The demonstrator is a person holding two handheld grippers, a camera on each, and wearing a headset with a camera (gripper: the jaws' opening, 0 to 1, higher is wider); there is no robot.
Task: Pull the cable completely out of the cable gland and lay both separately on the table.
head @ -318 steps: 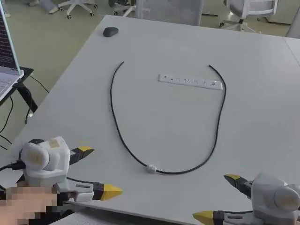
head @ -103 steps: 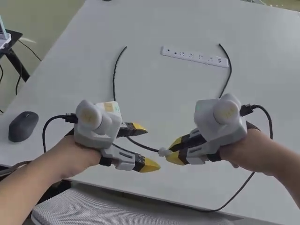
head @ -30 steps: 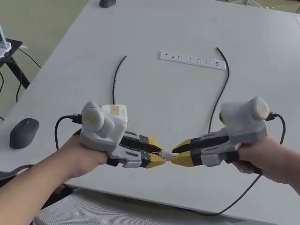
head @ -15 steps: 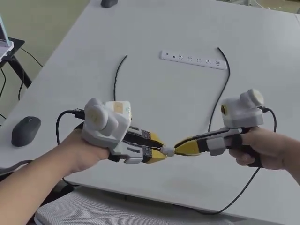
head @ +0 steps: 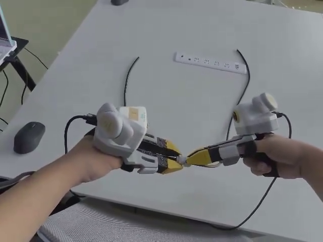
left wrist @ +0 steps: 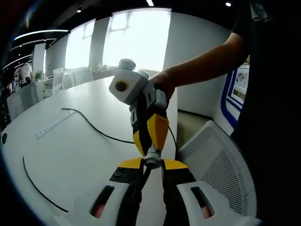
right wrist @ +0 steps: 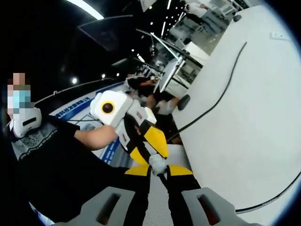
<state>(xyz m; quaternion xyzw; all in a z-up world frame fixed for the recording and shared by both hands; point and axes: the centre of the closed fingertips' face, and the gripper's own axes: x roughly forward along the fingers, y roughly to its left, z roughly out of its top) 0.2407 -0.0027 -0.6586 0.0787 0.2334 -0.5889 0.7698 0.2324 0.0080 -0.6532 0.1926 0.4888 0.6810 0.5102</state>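
I am working over a wide white table (head: 176,116) in a bright office (windows are glowing beyond its far end in the left gripper view), with a grey mesh chair (head: 81,224) sitting just under the near edge. The middle of the top is lying bare, giving me open room between the near edge and a white power strip (head: 211,62) lying flat far back. A dark mouse (head: 29,137) is resting near the left edge. The cable (head: 125,91) is thin, black and long. Its two ends are trailing up the table on either side of the strip, and both lengths are rising off the surface toward my claws. I am holding those claws tip to tip in the air above the near edge. My left gripper (head: 175,164) is pinched almost closed on the cable just behind the fitting. My right gripper (head: 195,158) is nipped onto the cable gland (head: 185,161) from the other side. The gland is a small pale plastic collar, threaded on the cable and sitting exactly between the yellow tips.
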